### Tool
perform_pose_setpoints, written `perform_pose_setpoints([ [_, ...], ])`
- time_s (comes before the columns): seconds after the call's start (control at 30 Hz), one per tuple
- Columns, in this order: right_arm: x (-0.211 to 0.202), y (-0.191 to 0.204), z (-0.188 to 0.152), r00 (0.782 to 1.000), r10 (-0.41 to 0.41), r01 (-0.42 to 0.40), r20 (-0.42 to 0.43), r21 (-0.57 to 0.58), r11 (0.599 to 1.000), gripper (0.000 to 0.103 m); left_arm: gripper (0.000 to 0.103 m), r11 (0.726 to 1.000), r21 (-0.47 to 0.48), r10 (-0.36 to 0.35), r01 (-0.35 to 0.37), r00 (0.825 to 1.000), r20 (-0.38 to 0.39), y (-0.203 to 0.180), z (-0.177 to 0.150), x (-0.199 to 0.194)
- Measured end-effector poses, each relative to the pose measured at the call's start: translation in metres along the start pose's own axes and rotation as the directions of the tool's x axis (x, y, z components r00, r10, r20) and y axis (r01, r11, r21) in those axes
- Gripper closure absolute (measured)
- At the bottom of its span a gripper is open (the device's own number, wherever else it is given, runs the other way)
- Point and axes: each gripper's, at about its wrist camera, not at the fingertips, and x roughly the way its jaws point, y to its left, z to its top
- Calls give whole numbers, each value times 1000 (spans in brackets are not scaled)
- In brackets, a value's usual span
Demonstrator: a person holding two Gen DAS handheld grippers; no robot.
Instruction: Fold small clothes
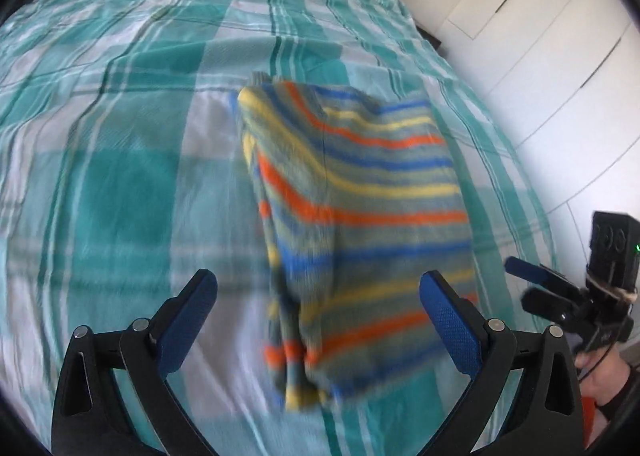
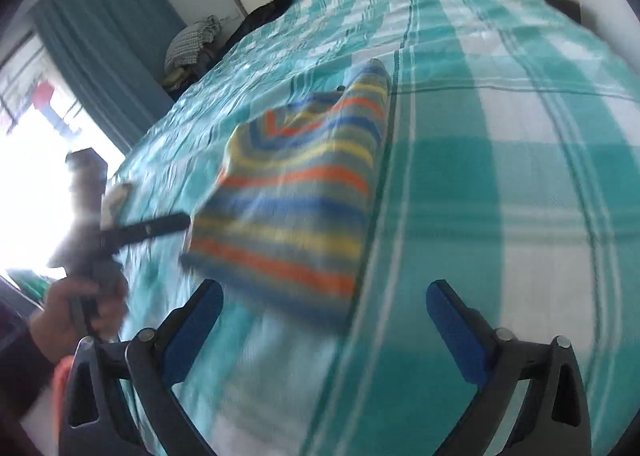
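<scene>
On the teal-and-white checked bedspread (image 1: pixel 132 160) we find the small knitted garment striped in orange, blue, yellow and grey-green (image 1: pixel 352 216), folded into a rough rectangle and lying flat, free of both tools. Motion blur softens its edges, so we cannot tell what kind of garment it is or how many layers are stacked; its near end looks bunched and thicker in the left wrist view.

Our left gripper (image 1: pixel 318 292), black with blue padded fingers (image 1: pixel 188 320), hangs just above the garment's near end with its jaws spread wide and nothing between them. Our right gripper (image 2: pixel 324 304) is likewise wide apart and empty, near the garment's closest edge — in the left wrist view it appears off to the side, partly cut off by the frame, with a hand (image 1: pixel 600 380) on its handle.

From the right wrist view the left tool is a dark shape washed out by glare from a bright window (image 2: pixel 36 184), beside a teal curtain (image 2: pixel 108 36). A heap of clothes (image 2: pixel 192 44) sits at the bed's far edge, too small to sort out. White cupboard doors (image 1: pixel 540 56) stand beyond the bed.
</scene>
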Motion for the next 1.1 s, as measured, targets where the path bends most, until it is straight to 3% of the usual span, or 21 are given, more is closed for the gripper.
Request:
perform_pose_setpoints([
  [0.2,80,-34,57,986,158,-147,-51,171,974,20,2,1000,-5,2,-2,1000,-15,10,28,38],
  [0.23,89,-36,62,980,196,-185,-40,191,964,24,9,1000,0,-4,4,1000,-16,9,28,42],
  [0.27,97,-34,66,973,230,-220,-34,188,957,43,50,1000,14,-1,2,1000,-27,7,27,46],
  [0.3,103,-28,68,976,213,-202,-54,162,966,58,73,999,37,15,-13,998,-53,3,23,51],
  [0.33,111,-17,71,990,101,-94,-95,77,993,74,80,998,46,38,-36,998,-55,-3,21,56],
  [0.37,117,1,70,994,-24,19,-110,-53,998,75,83,996,54,69,-67,997,-32,-8,19,55],
  [0.4,119,26,67,985,-155,135,-80,-207,969,76,84,994,60,91,-90,996,-17,-11,18,54],
  [0.47,118,61,59,957,-291,270,-3,-359,893,79,87,992,44,118,-119,993,17,-17,17,46],
  [0.53,107,81,56,948,-313,311,67,-414,855,80,88,992,42,118,-121,991,65,-24,18,25],
  [0.57,95,88,57,951,-290,307,105,-418,855,80,88,992,50,114,-119,989,91,-28,20,13],
  [0.73,23,111,76,960,-147,232,237,-384,893,80,87,987,115,85,-114,970,228,-59,34,-61],
  [0.8,6,114,83,961,-112,202,253,-365,909,80,81,991,89,74,-97,970,229,-62,41,-69],
  [0.83,5,109,91,969,-90,163,230,-325,932,78,64,994,58,78,-92,976,205,-57,41,-61],
  [0.87,11,98,96,980,-78,128,185,-276,952,69,32,994,19,102,-106,983,154,-47,38,-45],
  [0.9,25,80,98,992,-72,93,108,-210,973,61,23,988,-11,151,-151,982,113,-35,26,-28],
  [0.93,38,61,95,993,-104,110,45,-163,980,28,28,981,-25,193,-192,977,92,-24,8,-19],
  [0.97,45,48,83,984,-178,178,18,-150,973,8,37,971,-31,240,-238,968,74,-13,-11,-10],
  [1.0,47,34,66,960,-280,279,19,-162,946,8,38,965,-36,263,-261,963,54,-5,-32,-10],
  [1.03,42,26,47,945,-327,326,23,-187,927,8,37,963,-30,270,-268,961,66,-3,-54,-18],
  [1.1,20,18,3,936,-350,351,46,-219,911,7,25,939,13,338,-343,931,139,-12,-98,-44],
])
